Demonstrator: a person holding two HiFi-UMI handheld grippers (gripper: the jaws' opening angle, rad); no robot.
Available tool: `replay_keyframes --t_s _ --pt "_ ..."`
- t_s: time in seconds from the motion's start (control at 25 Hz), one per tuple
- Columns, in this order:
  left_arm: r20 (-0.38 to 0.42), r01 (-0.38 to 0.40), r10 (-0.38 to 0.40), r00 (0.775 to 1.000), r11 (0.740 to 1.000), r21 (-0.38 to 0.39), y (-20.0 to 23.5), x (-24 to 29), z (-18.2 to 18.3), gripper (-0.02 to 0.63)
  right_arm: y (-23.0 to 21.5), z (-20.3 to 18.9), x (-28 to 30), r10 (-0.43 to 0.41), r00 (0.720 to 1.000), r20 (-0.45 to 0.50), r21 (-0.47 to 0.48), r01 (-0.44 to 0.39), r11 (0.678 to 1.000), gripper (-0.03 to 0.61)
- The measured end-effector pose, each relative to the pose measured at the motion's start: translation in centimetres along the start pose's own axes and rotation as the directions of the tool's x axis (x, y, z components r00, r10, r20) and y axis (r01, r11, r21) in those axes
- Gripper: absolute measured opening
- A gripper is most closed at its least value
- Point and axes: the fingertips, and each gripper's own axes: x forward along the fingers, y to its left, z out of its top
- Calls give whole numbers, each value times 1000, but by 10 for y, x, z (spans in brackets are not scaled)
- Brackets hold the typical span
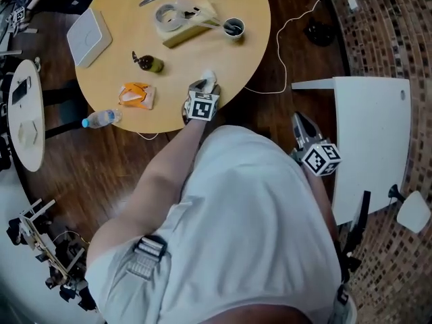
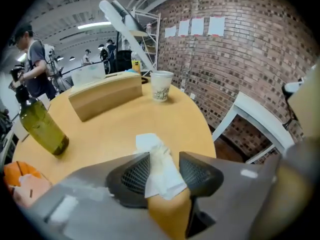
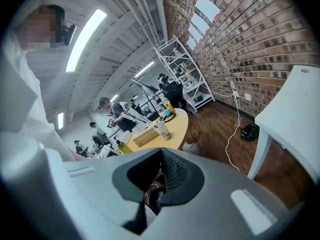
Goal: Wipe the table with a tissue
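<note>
A crumpled white tissue (image 1: 208, 80) (image 2: 150, 143) lies on the round yellow table (image 1: 202, 46) (image 2: 125, 126) near its right front edge. My left gripper (image 1: 201, 88) (image 2: 164, 159) points down at it with the jaws apart, one pad on each side of the tissue, and a gap shows beside the right pad. My right gripper (image 1: 301, 122) (image 3: 160, 155) hangs off the table to the right, over the wooden floor, with its pads together and nothing in them.
On the table stand an olive bottle (image 1: 150, 63) (image 2: 42, 128), an orange pack (image 1: 137, 94), a water bottle (image 1: 101, 119), a paper cup (image 1: 233, 28) (image 2: 161, 85), a wooden box (image 1: 185, 24) (image 2: 105, 95) and a white pad (image 1: 89, 37). A white side table (image 1: 371, 133) is at the right; a cable (image 1: 297, 19) lies on the floor.
</note>
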Motion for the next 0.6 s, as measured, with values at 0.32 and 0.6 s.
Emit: replay_keyframes --t_s 0.32,0.6 --pt "28 83 -82 996 996 -39 5 -4 6 87 -4 2 4 -88 995 41 48 86 995 8" --pt "163 454 -436 885 886 -93 -63 -12 41 67 -15 0 0 -175 979 104 130 161 978 8"
